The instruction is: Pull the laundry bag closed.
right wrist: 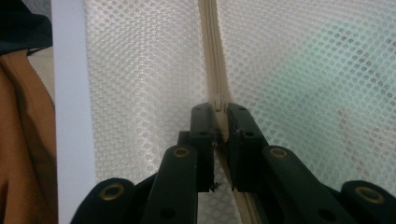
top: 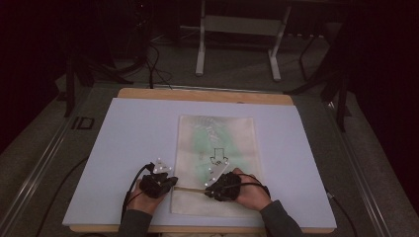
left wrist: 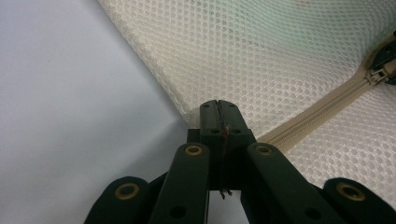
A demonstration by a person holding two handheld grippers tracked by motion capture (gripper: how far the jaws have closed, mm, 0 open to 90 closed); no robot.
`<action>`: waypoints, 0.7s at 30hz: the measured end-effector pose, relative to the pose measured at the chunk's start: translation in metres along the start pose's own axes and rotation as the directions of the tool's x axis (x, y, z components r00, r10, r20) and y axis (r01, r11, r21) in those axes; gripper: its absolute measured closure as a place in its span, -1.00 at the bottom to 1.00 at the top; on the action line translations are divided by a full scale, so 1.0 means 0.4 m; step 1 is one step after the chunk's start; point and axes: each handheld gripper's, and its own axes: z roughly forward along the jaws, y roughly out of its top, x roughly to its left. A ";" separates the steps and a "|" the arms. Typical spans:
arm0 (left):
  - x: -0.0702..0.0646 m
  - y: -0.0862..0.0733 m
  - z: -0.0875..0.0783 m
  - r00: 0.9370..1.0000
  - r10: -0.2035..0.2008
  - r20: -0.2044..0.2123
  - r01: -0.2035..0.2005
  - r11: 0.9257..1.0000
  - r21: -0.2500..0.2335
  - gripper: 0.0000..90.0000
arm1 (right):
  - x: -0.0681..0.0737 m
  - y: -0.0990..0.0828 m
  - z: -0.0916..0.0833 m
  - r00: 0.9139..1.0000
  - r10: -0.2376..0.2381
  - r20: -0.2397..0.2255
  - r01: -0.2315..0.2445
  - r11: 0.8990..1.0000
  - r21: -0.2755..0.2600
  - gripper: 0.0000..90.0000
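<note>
From the high view, I see the cream mesh zip bag lying flat on the pale blue board, my left gripper at its near left edge and my right gripper on the beige zipper. In the left gripper view, the jaws are pinched together on the bag's corner. In the right gripper view, the jaws clamp the zipper pull.

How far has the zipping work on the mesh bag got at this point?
Done: both grips look set. The left gripper is shut at the mesh bag's corner, at the zipper's end. In hand: the right gripper is shut on the zipper pull. Left: the slider's travel; in the high view the right gripper sits partway along the zipper, and which stretch is closed cannot be told.
</note>
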 end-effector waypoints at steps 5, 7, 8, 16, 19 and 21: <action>0.000 0.000 0.000 1.000 0.002 0.000 -0.002 1.000 0.002 0.99 | -0.001 -0.005 -0.005 1.000 0.004 -0.002 -0.004 1.000 -0.003 0.83; 0.000 0.000 0.000 1.000 0.000 0.000 0.000 1.000 0.001 0.99 | -0.001 -0.007 -0.006 1.000 0.002 -0.002 -0.002 1.000 -0.001 0.83; 0.000 0.000 0.000 1.000 0.000 0.000 0.000 1.000 0.000 0.99 | -0.001 -0.007 -0.007 1.000 0.003 -0.002 -0.003 1.000 -0.002 0.83; 0.000 0.000 0.000 1.000 0.000 0.000 0.000 1.000 0.001 0.99 | -0.004 -0.020 -0.018 1.000 0.013 0.002 -0.013 1.000 -0.001 0.83; 0.000 0.000 0.000 1.000 0.001 -0.001 -0.001 1.000 0.002 0.99 | -0.004 -0.026 -0.023 1.000 0.014 0.005 -0.014 1.000 -0.003 0.83; 0.001 0.000 0.000 1.000 0.002 0.001 -0.002 1.000 0.003 0.99 | -0.004 -0.029 -0.026 1.000 0.018 0.007 -0.018 1.000 0.001 0.83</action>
